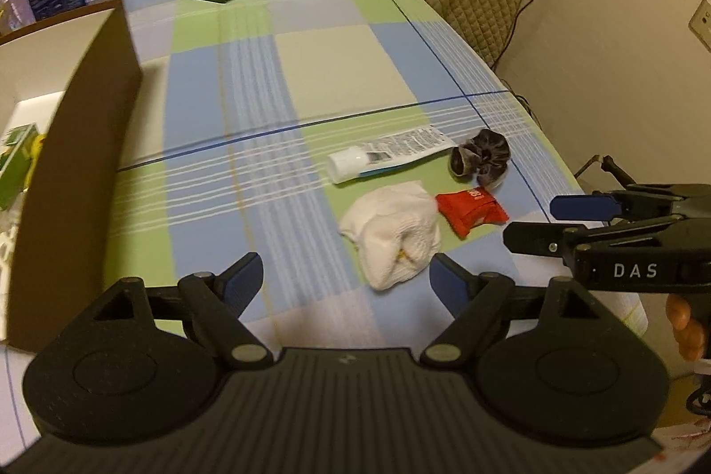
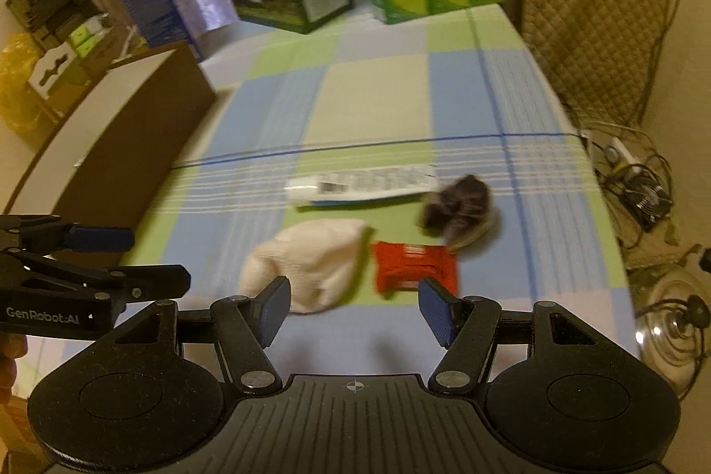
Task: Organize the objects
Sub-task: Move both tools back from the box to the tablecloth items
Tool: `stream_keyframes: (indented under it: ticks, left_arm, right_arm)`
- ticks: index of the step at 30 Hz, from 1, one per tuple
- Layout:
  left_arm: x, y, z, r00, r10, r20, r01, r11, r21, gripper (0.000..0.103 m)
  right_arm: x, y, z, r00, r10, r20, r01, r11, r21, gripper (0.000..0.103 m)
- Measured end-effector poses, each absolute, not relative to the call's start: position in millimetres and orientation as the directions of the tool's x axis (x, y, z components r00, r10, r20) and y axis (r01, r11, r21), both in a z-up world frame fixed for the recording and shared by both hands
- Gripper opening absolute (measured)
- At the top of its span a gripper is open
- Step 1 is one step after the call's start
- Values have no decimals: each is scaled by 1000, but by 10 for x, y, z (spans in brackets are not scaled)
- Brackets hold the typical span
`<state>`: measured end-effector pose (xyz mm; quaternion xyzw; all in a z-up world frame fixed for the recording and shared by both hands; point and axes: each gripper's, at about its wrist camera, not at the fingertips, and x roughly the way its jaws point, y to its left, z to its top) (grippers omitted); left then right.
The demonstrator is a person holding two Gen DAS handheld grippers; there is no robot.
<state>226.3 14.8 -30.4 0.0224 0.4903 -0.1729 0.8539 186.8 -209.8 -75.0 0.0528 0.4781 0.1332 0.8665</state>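
Both wrist views over table (image 1: 311,74)

**Four loose bits on your worktop, box off to the left**

You've got a white toothpaste tube (image 1: 385,156) lying flat, cap pointing left, print side up. Touching its right end sits a dark scrunchie (image 1: 482,157), crumpled. In front of the tube there's a balled-up white cloth (image 1: 393,235), and just beside it on the right a small red packet (image 1: 471,213), lying flat and a bit skewed. The brown cardboard box (image 1: 82,163) stands open well apart on the left, with a green carton (image 1: 15,163) inside.
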Motion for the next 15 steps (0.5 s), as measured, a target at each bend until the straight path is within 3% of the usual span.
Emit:
stream_keyframes:
  ticks: [15]
  left_arm:
    - [2591, -323, -694, 412, -272, -870, 333, 933, -134, 80]
  right_arm:
    - [2049, -2579, -951, 498, 229, -836, -102, 973, 206, 61]
